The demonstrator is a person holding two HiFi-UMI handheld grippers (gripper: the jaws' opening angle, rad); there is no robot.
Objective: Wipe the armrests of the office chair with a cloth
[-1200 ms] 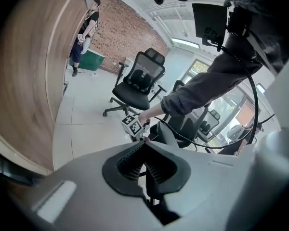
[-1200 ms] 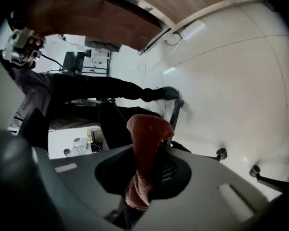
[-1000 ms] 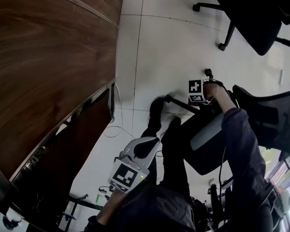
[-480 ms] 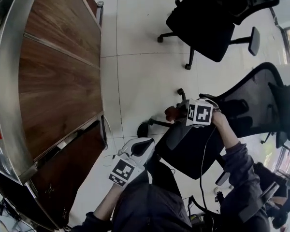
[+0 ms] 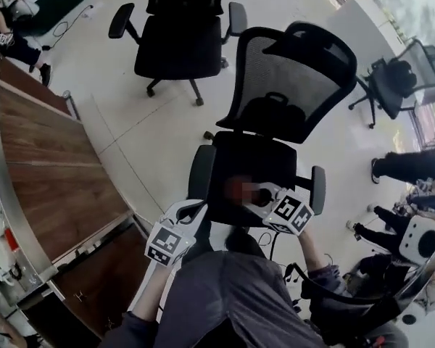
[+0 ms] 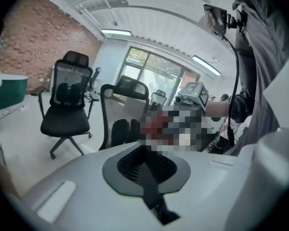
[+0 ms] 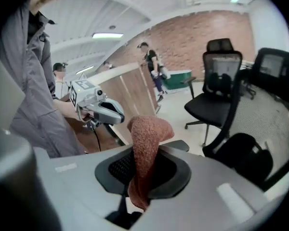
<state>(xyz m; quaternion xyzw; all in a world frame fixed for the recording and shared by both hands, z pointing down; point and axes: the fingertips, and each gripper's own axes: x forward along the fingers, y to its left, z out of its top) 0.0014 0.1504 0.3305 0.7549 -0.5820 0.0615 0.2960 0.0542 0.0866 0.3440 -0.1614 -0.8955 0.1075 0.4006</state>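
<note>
A black mesh-backed office chair (image 5: pixel 290 85) faces me, with its left armrest (image 5: pixel 201 172) and right armrest (image 5: pixel 317 187) on either side of the seat. My right gripper (image 5: pixel 255 194) hovers over the front of the seat, shut on a reddish-brown cloth (image 7: pixel 147 143) that sticks up and droops from its jaws. In the head view a mosaic patch blurs the cloth. My left gripper (image 5: pixel 192 212) is just below the left armrest, shut with nothing in it. In the left gripper view it (image 6: pixel 147 177) points at the chair back (image 6: pixel 123 109).
A wooden table (image 5: pixel 51 172) with a metal rim runs along the left. A second black chair (image 5: pixel 181 42) stands behind, a third (image 5: pixel 391 85) at the far right. People (image 5: pixel 406 165) are at the right, and another person (image 7: pixel 151 66) stands by the table.
The head view has swung up from the floor and table onto the chair. The right gripper with the cloth now sits over the seat front, and the left gripper is closer to the left armrest.
</note>
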